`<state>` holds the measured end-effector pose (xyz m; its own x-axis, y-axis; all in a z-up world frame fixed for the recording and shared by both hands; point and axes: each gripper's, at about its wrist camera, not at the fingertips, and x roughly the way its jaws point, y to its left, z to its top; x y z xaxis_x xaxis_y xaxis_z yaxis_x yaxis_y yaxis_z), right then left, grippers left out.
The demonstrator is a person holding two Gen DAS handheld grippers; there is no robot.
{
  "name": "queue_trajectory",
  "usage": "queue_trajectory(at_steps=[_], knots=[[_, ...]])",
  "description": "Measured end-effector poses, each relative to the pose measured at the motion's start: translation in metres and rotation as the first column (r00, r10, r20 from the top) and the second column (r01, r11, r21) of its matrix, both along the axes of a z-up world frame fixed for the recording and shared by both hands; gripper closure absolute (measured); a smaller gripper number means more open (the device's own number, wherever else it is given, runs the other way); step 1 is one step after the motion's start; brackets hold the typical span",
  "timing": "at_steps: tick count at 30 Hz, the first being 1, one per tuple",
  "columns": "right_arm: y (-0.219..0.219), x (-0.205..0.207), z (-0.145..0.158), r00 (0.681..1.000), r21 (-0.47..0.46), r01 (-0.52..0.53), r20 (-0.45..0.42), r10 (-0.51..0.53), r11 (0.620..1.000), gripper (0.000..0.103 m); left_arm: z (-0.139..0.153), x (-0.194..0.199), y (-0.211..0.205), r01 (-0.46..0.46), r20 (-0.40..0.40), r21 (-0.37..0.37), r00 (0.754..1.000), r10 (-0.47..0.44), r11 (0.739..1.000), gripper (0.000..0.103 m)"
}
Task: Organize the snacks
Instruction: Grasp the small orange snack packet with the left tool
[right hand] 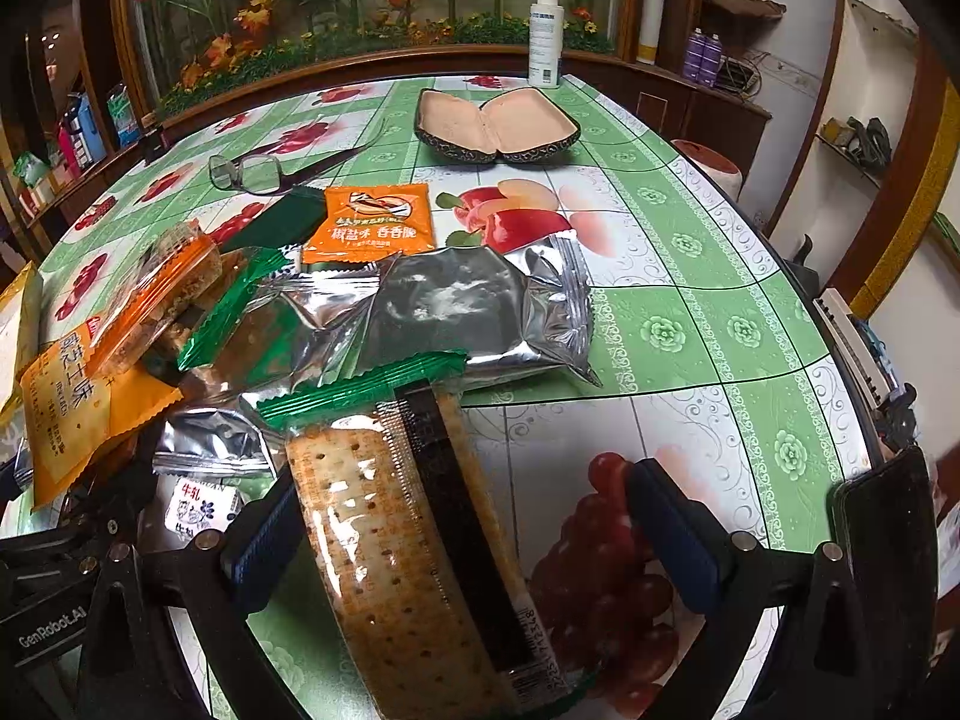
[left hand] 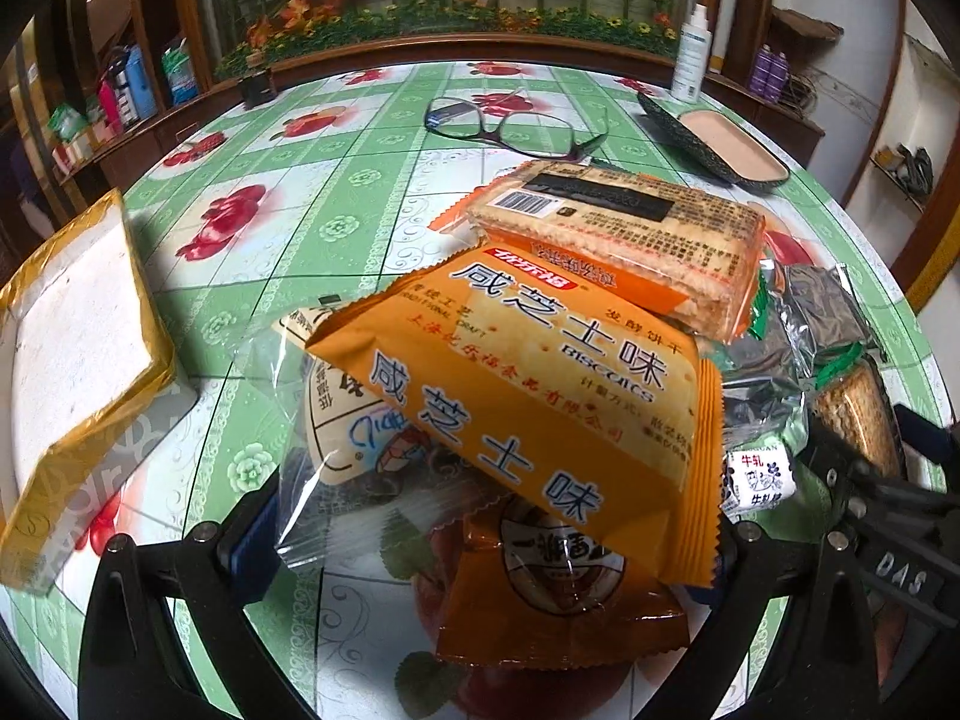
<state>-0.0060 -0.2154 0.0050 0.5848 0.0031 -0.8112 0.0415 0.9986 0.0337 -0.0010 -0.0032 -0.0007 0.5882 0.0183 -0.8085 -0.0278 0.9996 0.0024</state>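
Snack pile sits mid-table on the green fruit-print tablecloth [right hand: 690, 312].

Left gripper [left hand: 480, 546]: fingers spread wide, nothing pinched. The orange biscuit packet [left hand: 528, 402] lies between them, propped on a clear-wrapped pastry [left hand: 348, 432] and a brown-orange packet [left hand: 558, 600]. Its long axis runs diagonally, from far-left to near-right in the left wrist view, with the serrated end pointing at the right finger.

Right gripper [right hand: 474, 534]: fingers also spread. The green-ended cracker pack [right hand: 414, 540] lies between them without visible contact at the right pad. Its long axis runs roughly along the fingers, the green crimp pointing away toward the silver foil packs [right hand: 468, 312] and the barcode end toward the camera.

Risks, as judgement:
- The orange biscuit packet is tilted on an uneven stack, so closing on it could make it slide off or drag the pastry along.
- A hard squeeze would likely crush the crackers in either pack.
- The two grippers sit close together, and the small milk candy [right hand: 201, 510] lies between them; a sweep could knock it away.
- The glasses [left hand: 516, 126] and the open glasses case [right hand: 498, 126] are further back and could get nudged if packs are pushed that way.
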Motion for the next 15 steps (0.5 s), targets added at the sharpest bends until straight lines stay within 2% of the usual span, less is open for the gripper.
queue_trajectory(at_steps=[2,5,9,13,15], knots=[[0.003,-0.001,0.0,1.0,0.0,-0.027,-0.001,0.027,1.0,0.001,0.001,-0.003,0.001,0.017,-0.023,-0.002,1.0,-0.017,1.0,0.0],[0.007,-0.002,0.0,0.998,0.002,-0.055,-0.003,0.055,0.998,0.001,0.003,-0.012,0.003,0.117,-0.063,-0.01,0.991,-0.117,0.993,0.0],[0.008,-0.002,0.0,0.998,0.004,-0.066,-0.007,0.066,0.998,0.001,0.014,-0.038,0.032,0.126,-0.048,-0.146,0.99,-0.134,0.981,0.0],[0.01,-0.002,0.0,0.997,0.004,-0.078,-0.011,0.078,0.997,0.001,0.024,-0.059,0.057,0.13,-0.02,-0.209,0.99,-0.137,0.969,0.002],[0.011,-0.003,0.0,0.997,0.005,-0.081,-0.012,0.081,0.997,0.001,0.027,-0.064,0.061,0.127,-0.011,-0.216,0.991,-0.133,0.968,0.005]])
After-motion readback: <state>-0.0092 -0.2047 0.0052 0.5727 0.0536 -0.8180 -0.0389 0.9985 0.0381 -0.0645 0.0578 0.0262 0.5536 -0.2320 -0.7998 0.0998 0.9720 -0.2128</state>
